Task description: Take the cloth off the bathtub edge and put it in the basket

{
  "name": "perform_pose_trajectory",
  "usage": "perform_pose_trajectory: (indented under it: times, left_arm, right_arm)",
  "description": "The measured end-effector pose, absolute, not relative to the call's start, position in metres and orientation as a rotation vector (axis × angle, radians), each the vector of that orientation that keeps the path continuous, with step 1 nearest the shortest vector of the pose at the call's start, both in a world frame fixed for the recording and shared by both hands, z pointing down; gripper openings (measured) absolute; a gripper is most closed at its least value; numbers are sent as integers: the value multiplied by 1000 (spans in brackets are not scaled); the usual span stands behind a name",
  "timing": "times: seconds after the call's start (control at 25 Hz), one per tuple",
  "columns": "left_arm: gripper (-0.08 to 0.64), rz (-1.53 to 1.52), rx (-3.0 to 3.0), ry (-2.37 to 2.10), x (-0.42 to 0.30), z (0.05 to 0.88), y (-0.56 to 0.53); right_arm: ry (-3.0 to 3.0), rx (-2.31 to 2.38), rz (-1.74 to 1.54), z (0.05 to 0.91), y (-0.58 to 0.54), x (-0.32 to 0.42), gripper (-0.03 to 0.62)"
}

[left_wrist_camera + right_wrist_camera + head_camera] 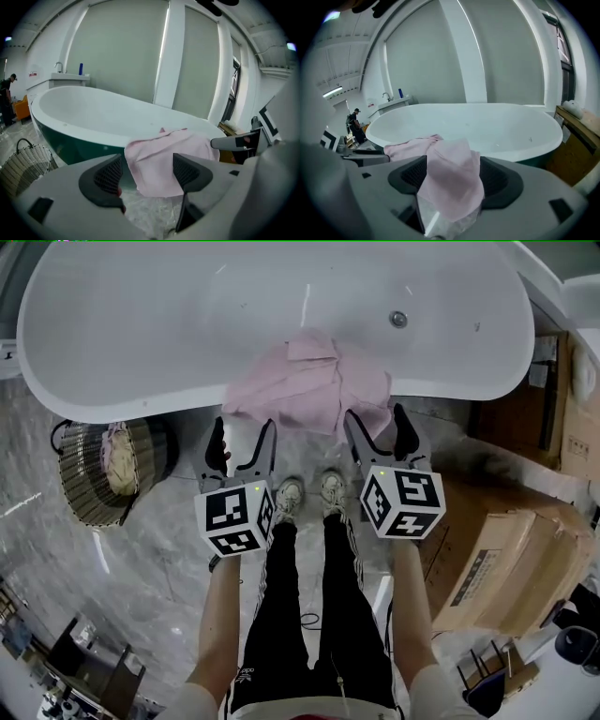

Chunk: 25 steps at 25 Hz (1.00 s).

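The pale pink crumpled cloth point(309, 381) is draped over the near rim of the white oval bathtub point(141, 407). Its long axis runs along that rim, and its lower edge hangs down the tub's outer side.

Both grippers point at this hanging edge from outside the tub.
- Right gripper point(377, 421): jaws released. A cloth fold hangs in the gap, but the pads do not press it. It appears the nearer of the two.
- Left gripper point(244, 430): jaws released, with the cloth's left corner just ahead.

The woven wicker basket point(82, 491) stands on the floor outside the tub, left of the cloth.
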<state>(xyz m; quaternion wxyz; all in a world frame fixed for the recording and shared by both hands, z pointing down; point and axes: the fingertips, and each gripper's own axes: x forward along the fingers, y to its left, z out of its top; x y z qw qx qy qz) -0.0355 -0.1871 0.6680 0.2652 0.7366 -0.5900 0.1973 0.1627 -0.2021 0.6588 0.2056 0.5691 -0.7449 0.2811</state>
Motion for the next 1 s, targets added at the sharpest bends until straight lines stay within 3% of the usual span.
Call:
perform_pose_trajectory:
  times: [0.76, 1.0]
  left_arm:
    - [324, 531, 1937, -1470, -9, 711, -206]
    - [257, 520, 1949, -1386, 4, 716, -205]
  right_arm:
    - [-2130, 1454, 1091, 700, -215, 168, 353]
    - [-2149, 1438, 1131, 702, -214, 168, 353]
